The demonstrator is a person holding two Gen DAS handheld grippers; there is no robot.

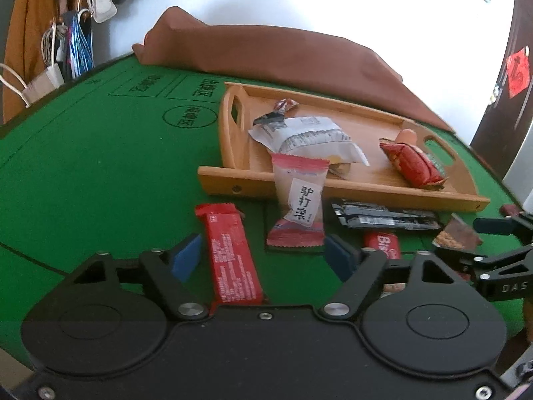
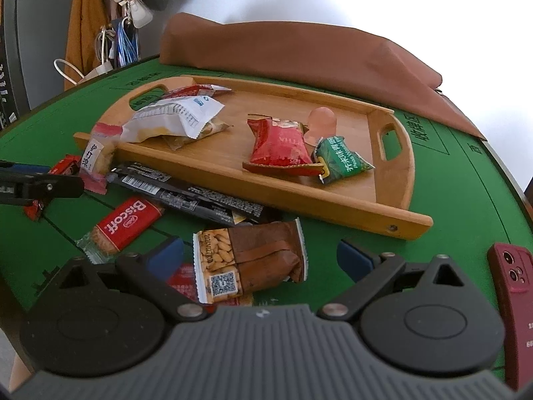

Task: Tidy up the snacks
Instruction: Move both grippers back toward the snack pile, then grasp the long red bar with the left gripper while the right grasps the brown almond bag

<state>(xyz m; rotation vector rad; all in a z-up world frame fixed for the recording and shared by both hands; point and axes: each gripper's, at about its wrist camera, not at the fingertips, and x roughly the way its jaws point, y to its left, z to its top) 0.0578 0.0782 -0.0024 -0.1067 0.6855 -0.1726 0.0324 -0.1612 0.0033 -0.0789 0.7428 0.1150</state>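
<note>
Several snack packets lie loose on the green table [image 2: 466, 200] along the wooden tray's [image 2: 333, 206] near rim, others already inside it. Left gripper [image 1: 263, 256] stands spread around a red bar [image 1: 233, 253], pads apart from it; right gripper [image 2: 260, 260] gapes wide around a peanut packet [image 2: 250, 260].
</note>
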